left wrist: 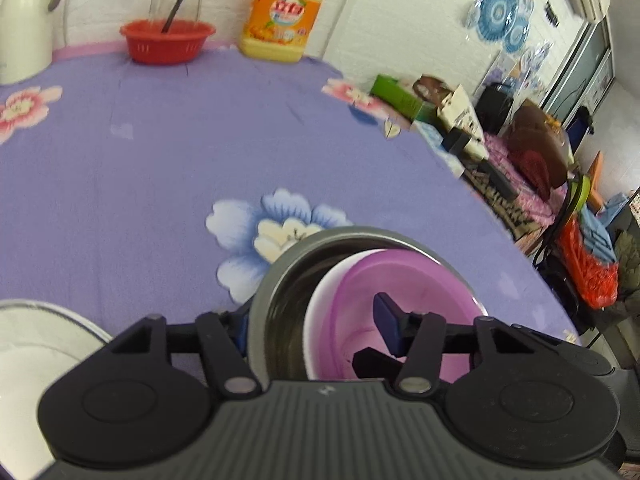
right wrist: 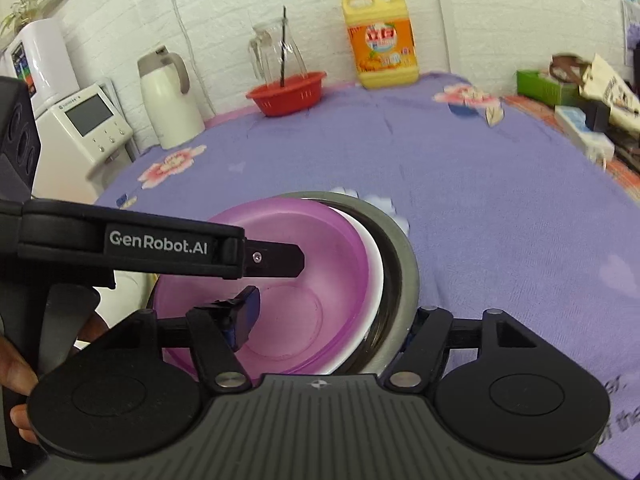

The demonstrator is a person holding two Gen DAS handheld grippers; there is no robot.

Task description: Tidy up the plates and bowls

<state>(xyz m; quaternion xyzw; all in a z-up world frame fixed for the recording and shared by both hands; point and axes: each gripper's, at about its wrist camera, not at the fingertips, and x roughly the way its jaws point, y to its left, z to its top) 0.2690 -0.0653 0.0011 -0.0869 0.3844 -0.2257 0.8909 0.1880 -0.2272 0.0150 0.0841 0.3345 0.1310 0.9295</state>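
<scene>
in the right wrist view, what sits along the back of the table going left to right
white thermos jug → red basket with a glass pitcher standing in it → yellow detergent bottle → green box

Left tongs (left wrist: 312, 326) astride nested bowls (left wrist: 360, 280)

left gripper (left wrist: 314, 326) jaws spread; right gripper (right wrist: 330, 320) likewise

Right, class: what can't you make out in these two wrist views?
- Left wrist: near side of the steel bowl, behind the left gripper.
- Both views: white bowl shows only a rim sliver; purple bowl covers the rest.
- Right wrist: whether the right gripper clamps the stack; the steel rim partly hides its outer finger.
- Left wrist: white dish, cut by the bottom-left edge.
- Both views: bottle label, blurred.
</scene>
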